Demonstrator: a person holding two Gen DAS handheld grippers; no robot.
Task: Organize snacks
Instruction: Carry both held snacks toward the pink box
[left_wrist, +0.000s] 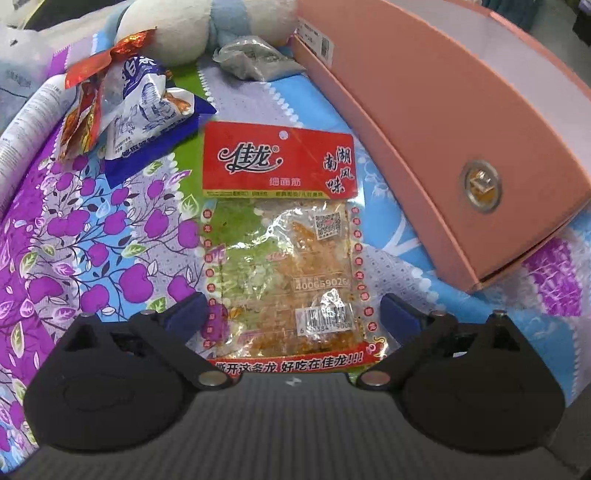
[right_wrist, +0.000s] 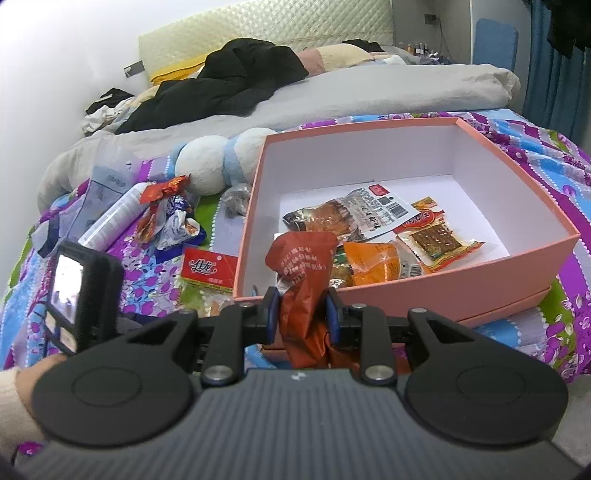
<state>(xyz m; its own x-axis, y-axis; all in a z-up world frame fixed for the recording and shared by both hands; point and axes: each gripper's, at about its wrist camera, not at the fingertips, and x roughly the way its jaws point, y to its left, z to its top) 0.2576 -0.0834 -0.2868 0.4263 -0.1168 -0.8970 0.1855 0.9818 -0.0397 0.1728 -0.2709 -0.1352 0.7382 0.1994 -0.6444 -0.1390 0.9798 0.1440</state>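
Spread wide, the left tongs (left_wrist: 291, 314) straddle a flat red-topped snack bag (left_wrist: 280, 240) lying on the bed sheet (left_wrist: 92, 240), with the pink box (left_wrist: 424, 122) at two o'clock. That thin, slick bag may slide or crumple as they close. Right tongs (right_wrist: 301, 314), clamped on a rust-red pouch (right_wrist: 301, 266) at the box's near wall, could drop it outside.

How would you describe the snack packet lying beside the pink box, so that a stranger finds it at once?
Find the pink box on the flowered bedsheet. Just beside its outer wall lies a flat packet. Unlike the crumpled blue-and-white wrappers nearby, it has a red header card above a clear window.
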